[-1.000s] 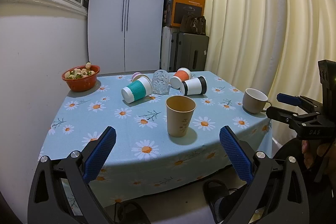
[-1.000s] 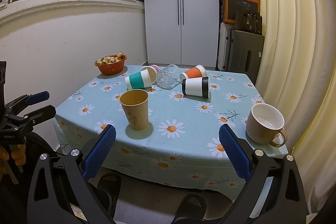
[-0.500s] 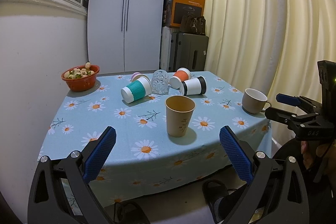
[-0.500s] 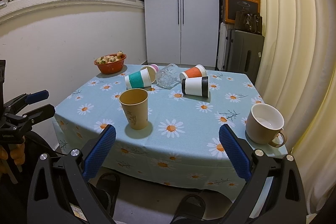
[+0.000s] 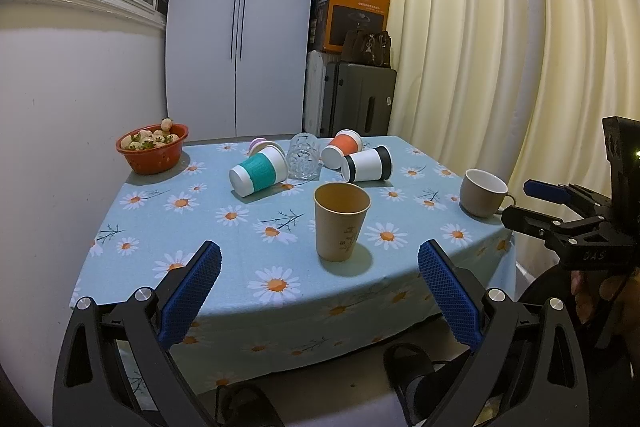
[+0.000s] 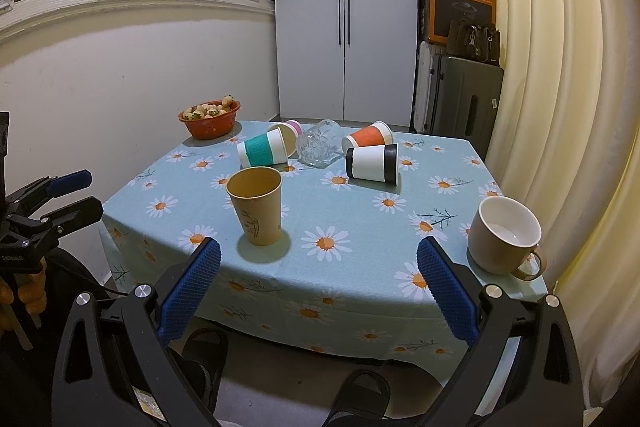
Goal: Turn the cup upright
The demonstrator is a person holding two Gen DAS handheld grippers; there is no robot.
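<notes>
Several cups lie on their sides at the back of the table: a teal-banded cup [image 5: 260, 174] [image 6: 263, 152], a pink cup [image 6: 289, 128], a clear glass [image 5: 305, 156] [image 6: 318, 147], an orange cup [image 5: 342, 148] [image 6: 368, 139] and a black-and-white cup [image 5: 368, 164] [image 6: 373, 163]. A brown paper cup [image 5: 341, 221] [image 6: 256, 204] stands upright near the front. A beige mug [image 5: 482, 192] [image 6: 503, 235] stands upright at the right. My left gripper [image 5: 319, 291] and right gripper [image 6: 318, 289] are open and empty, held off the table's front edge.
The table has a blue daisy cloth [image 5: 224, 239] [image 6: 360, 211]. A red bowl of fruit [image 5: 153, 147] [image 6: 210, 119] sits at the back left. A wall is on the left, curtains [image 5: 500, 47] on the right, a wardrobe and suitcases behind.
Both grippers have drawn back slightly from the table. No cup has moved.
</notes>
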